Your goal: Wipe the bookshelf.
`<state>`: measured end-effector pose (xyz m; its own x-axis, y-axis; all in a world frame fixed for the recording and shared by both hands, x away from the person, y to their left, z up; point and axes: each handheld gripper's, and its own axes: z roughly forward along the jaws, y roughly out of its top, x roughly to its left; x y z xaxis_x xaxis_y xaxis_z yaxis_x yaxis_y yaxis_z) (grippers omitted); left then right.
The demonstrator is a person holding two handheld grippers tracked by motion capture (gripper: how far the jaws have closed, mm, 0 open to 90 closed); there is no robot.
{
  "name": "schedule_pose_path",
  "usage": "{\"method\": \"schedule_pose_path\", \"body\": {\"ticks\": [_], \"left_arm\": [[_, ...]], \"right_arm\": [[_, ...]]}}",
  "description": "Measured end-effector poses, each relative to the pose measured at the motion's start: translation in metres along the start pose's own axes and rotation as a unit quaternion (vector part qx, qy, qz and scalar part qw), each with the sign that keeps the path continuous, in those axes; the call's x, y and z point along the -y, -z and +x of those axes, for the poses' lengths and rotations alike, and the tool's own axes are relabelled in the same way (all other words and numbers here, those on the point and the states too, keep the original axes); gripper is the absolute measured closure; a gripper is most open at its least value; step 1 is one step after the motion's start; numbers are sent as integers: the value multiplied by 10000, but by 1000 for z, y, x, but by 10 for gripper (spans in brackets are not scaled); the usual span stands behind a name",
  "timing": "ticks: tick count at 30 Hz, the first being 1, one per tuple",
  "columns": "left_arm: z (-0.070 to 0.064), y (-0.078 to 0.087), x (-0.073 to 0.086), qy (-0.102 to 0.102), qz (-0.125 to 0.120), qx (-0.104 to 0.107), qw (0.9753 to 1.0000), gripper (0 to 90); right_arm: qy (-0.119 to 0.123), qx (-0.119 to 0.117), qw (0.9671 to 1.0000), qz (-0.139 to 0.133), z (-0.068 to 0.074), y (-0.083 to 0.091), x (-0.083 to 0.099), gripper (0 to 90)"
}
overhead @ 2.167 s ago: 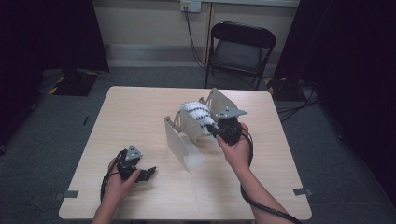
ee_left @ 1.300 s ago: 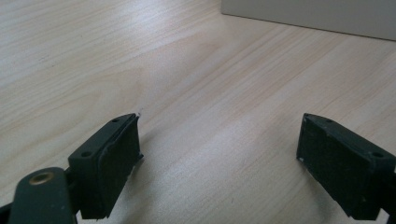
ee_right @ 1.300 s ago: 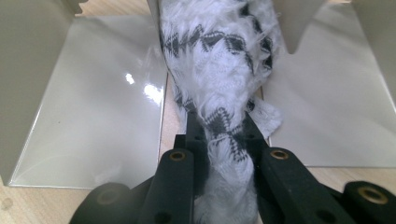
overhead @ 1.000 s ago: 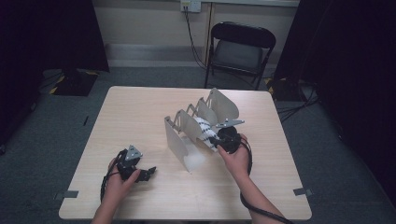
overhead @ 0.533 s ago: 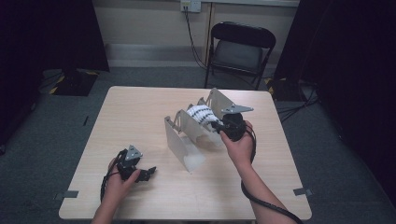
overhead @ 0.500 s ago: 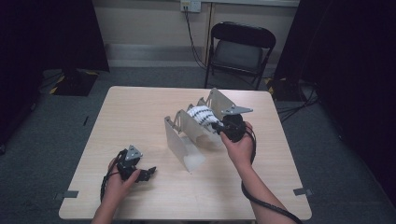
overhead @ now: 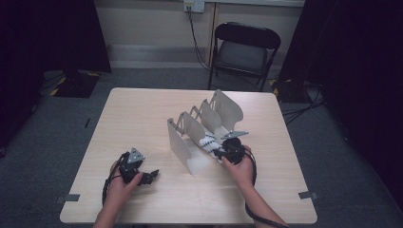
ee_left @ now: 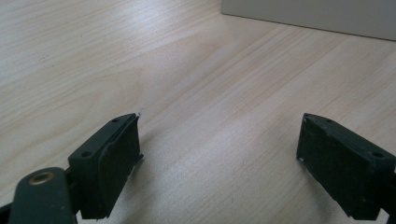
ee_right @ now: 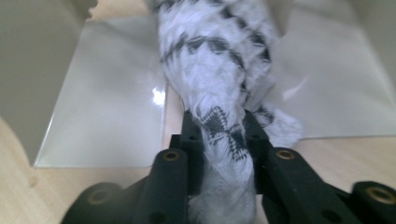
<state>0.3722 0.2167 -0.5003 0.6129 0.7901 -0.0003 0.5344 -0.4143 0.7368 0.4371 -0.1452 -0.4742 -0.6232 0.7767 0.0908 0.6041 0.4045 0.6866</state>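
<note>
A grey metal rack [overhead: 183, 138] of upright divider plates stands on the middle of the table. A white cloth with black markings [overhead: 207, 141] lies low between two plates. My right gripper [overhead: 217, 151] is shut on the cloth's near end; in the right gripper view the fabric [ee_right: 219, 79] is pinched between the jaws of the gripper [ee_right: 225, 135] and runs away over the rack's shiny base plate [ee_right: 107, 88]. My left gripper [overhead: 151, 176] rests near the table's front left, open, with nothing between its fingers [ee_left: 112, 158].
The pale wooden table [overhead: 138, 114] has bare surface to the left and behind the rack. A black folding chair [overhead: 242, 50] stands beyond the far edge. A grey plate edge [ee_left: 308, 16] crosses the top of the left gripper view.
My right gripper has moved down and toward the front with the cloth, from up by the rack's top to table level. The left gripper has stayed put.
</note>
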Motion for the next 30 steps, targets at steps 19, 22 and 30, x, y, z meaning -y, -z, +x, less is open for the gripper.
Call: {"method": "schedule_pose_path", "body": {"ticks": [19, 22, 30], "left_arm": [[0, 0, 0, -1, -1, 3, 10000, 132], [0, 0, 0, -1, -1, 2, 10000, 132], [0, 0, 0, -1, -1, 0, 10000, 132]], "right_arm": [[46, 140, 9999, 77, 6, -14, -1, 786], [83, 174, 9998, 101, 5, -6, -5, 808], [78, 183, 9993, -321, 0, 36, -26, 816]]}}
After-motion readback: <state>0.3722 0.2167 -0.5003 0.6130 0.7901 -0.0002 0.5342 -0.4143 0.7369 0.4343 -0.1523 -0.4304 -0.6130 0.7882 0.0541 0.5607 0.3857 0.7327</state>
